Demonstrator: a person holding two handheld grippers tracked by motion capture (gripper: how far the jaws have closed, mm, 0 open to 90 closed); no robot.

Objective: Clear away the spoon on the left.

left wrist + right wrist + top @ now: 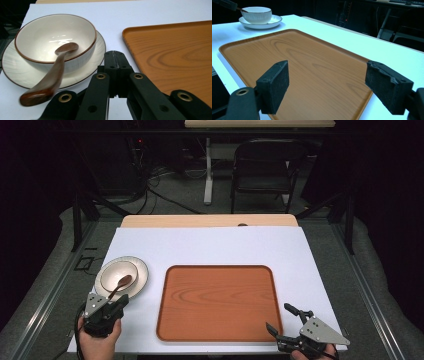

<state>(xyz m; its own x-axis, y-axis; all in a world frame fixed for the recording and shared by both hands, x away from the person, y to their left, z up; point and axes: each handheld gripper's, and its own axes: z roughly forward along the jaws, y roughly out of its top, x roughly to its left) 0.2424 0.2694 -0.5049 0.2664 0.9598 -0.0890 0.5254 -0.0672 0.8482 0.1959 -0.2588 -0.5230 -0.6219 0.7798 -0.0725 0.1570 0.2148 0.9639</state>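
A cream bowl [116, 274] with a brown rim stands on a matching plate [143, 270] at the table's left. A brown wooden spoon [121, 283] rests in the bowl, its handle leaning out over the near rim. My left gripper [121, 302] sits just in front of the plate, jaws pressed together with nothing between them. In the left gripper view the spoon [51, 73] handle passes to the left of my gripper [114, 53]. A wooden tray [217, 302] lies in the middle, nothing on it. My right gripper [280, 317] is open at the tray's near right corner, with the tray [299, 57] between its pads.
A white mat [210, 245] covers the table, whose wooden far edge [210, 220] shows behind it. A black folding chair [265, 165] and another table's leg [207, 170] stand beyond. The bowl [257, 14] and plate [274, 21] lie far across from the right gripper.
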